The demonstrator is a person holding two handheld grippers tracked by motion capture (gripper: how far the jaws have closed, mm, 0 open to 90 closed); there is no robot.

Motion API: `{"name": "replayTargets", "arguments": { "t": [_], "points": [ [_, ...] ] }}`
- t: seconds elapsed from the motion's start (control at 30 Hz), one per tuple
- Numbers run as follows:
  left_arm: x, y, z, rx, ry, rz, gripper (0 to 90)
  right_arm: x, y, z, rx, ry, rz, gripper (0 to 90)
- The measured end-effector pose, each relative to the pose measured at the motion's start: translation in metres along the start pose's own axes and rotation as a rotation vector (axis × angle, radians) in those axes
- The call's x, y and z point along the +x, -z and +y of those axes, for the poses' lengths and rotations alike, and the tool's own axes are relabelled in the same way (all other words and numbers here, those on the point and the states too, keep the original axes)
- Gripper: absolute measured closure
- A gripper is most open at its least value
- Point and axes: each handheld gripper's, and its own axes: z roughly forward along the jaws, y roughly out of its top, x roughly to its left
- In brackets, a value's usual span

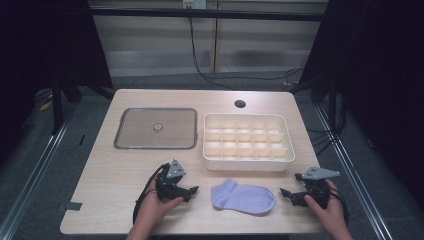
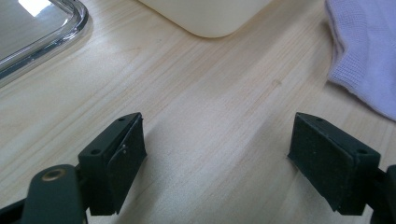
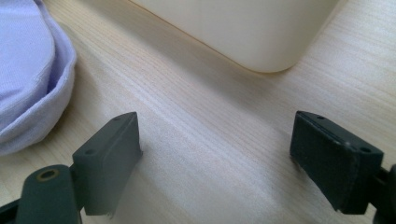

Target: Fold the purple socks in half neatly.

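Both grippers, left gripper [image 1: 192, 190] and right gripper [image 1: 284, 193], rest on the table [image 1: 115, 180] with jaws wide apart and nothing between them. Between them lies the lilac sock [image 1: 243, 197], long axis running left-right, cuff toward the left gripper; each gripper view crops it at the frame's edge.

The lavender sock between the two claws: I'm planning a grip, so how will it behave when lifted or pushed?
The sock lies flat and limp on the table, so it will probably droop from a single pinch. Its soft knit looks light and unlikely to slip. Pushed, it would likely bunch or wrinkle rather than slide whole.
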Motion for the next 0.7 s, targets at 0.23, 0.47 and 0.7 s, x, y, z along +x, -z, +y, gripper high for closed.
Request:
{"name": "replayTargets", "arguments": {
  "t": [0.23,0.47,0.7],
  "points": [
    [-0.0002,0.0001,-0.0001,-0.001,0.001,0.001,17.9,0.0,0.0,0.0,0.0,0.0,0.0,15.5],
    [-0.0005,0.0008,-0.0005,0.003,-0.003,0.001,17.2,0.0,0.0001,0.0,0.001,-0.001,0.001,15.4],
    [-0.0006,0.0007,-0.0005,0.003,-0.003,0.001,17.1,0.0,0.0,0.0001,0.002,-0.001,0.003,15.4]
  ]
}}
